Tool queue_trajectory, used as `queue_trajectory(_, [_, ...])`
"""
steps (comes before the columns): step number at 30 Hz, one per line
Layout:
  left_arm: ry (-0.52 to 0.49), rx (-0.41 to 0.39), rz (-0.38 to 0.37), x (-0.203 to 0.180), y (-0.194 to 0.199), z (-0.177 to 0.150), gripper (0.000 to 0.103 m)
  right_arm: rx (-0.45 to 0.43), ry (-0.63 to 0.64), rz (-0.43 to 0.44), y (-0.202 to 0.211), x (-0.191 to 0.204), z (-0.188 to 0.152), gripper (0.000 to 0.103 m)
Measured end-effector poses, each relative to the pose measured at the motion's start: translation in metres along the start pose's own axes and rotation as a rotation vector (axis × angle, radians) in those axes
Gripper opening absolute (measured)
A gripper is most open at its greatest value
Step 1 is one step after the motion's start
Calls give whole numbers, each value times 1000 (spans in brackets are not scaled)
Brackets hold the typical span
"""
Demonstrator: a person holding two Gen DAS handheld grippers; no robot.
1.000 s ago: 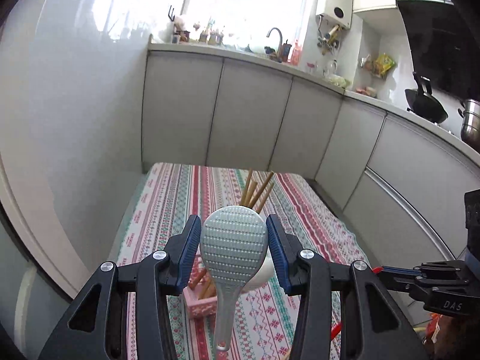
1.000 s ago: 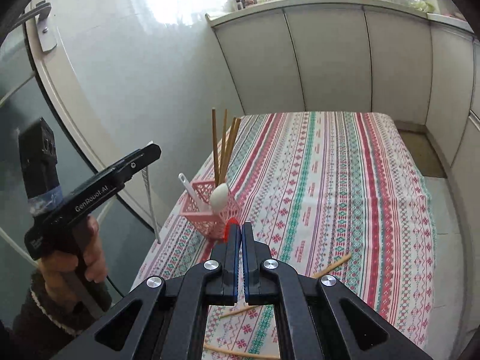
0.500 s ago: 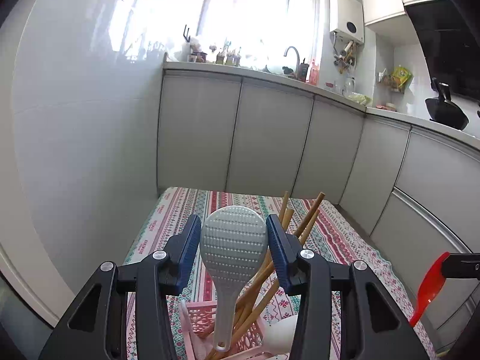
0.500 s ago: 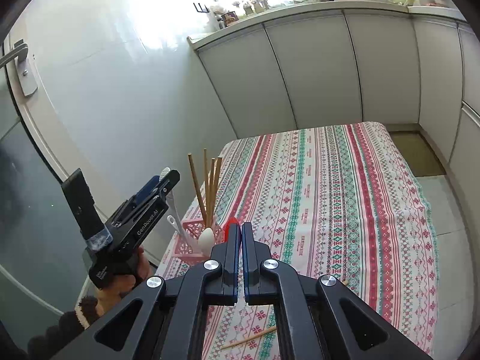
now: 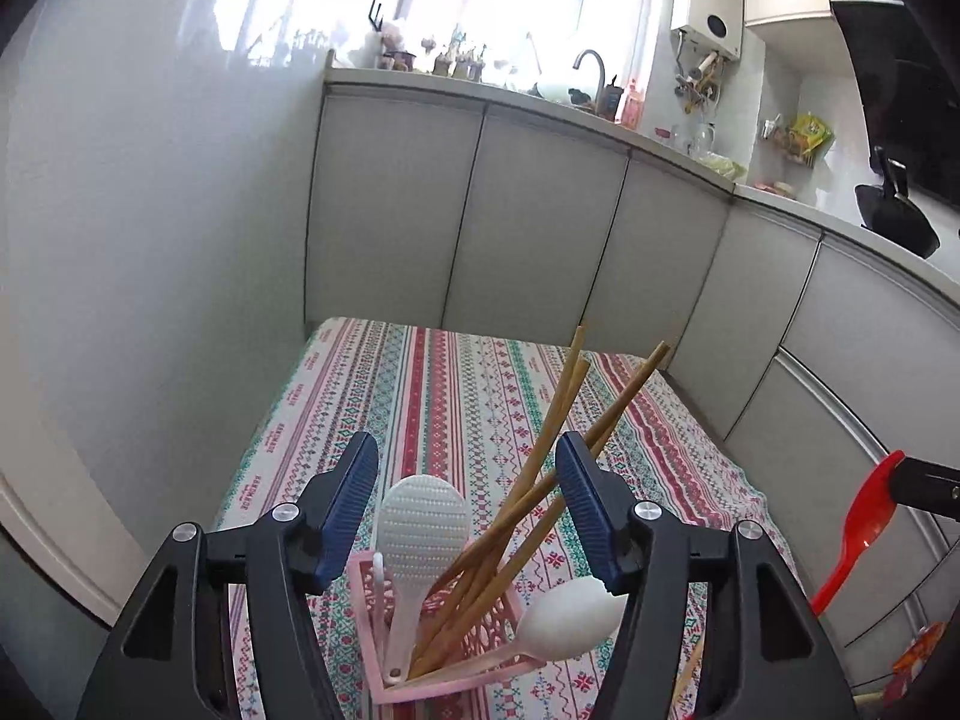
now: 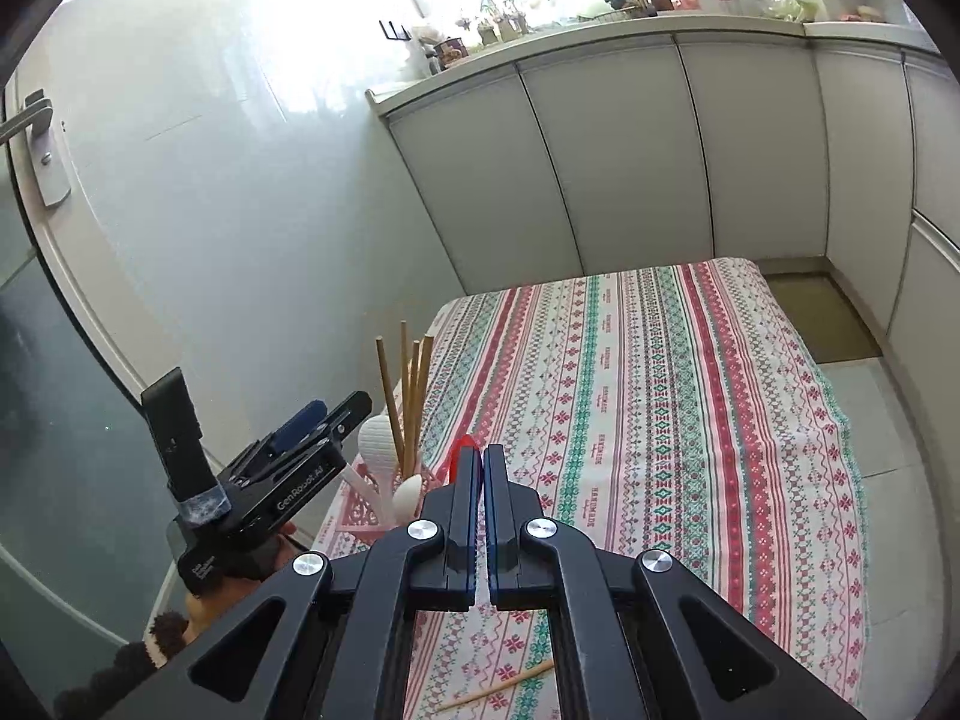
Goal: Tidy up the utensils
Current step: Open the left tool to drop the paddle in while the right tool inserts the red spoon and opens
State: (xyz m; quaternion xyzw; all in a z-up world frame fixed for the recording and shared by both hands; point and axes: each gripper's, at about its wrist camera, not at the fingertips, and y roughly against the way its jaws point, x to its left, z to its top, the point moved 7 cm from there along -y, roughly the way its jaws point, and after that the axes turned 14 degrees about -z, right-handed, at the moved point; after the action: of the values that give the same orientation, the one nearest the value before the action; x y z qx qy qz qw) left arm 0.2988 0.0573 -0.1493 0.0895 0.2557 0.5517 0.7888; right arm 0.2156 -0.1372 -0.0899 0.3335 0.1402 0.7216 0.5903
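A pink lattice utensil basket point(image 5: 474, 639) stands on the striped tablecloth near its left edge. It holds a white rice paddle point(image 5: 422, 531), a white spoon point(image 5: 567, 615), a thin white utensil and several wooden chopsticks point(image 5: 558, 426). My left gripper point(image 5: 467, 510) is open just above the basket, with the paddle standing free between its jaws. My right gripper point(image 6: 483, 462) is shut on a red spoon point(image 6: 461, 455), held in the air right of the basket; the spoon also shows in the left wrist view point(image 5: 858, 534). The basket shows in the right wrist view point(image 6: 360, 507).
A loose chopstick point(image 6: 498, 684) lies on the tablecloth point(image 6: 660, 396) near its front edge. Grey kitchen cabinets point(image 6: 600, 168) run along the far side and right. A white wall stands close on the left.
My left gripper has opened and let go of the rice paddle, which now stands in the basket. My right gripper rose and tilted with the red spoon.
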Motion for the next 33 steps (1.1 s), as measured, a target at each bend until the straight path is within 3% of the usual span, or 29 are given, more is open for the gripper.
queue_trajectory(4, [43, 62, 21, 5, 26, -3, 71, -46, -21, -7, 6, 6, 11, 2])
queue_trajectory(10, [128, 242, 260, 40, 55, -30, 72, -129, -20, -45, 6, 27, 24, 2])
queue_trajectory(12, [140, 305, 289, 48, 58, -42, 72, -151, -12, -65, 3, 35, 26, 2])
queue_trajectory(16, [159, 400, 303, 60, 61, -60, 72, -204, 29, -121, -5, 54, 28, 2])
queue_trajectory(22, [207, 472, 286, 72, 63, -75, 72, -229, 155, -198, -27, 87, 19, 2])
queue_trajectory(26, [225, 485, 272, 74, 62, -76, 72, -175, 193, -203, -49, 97, 7, 2])
queue_trajectory(29, [219, 486, 264, 71, 62, -75, 72, -112, 206, -146, -61, 100, 0, 4])
queue_trajectory(33, [196, 495, 250, 64, 61, -75, 72, -57, 168, -103, -58, 94, -3, 12])
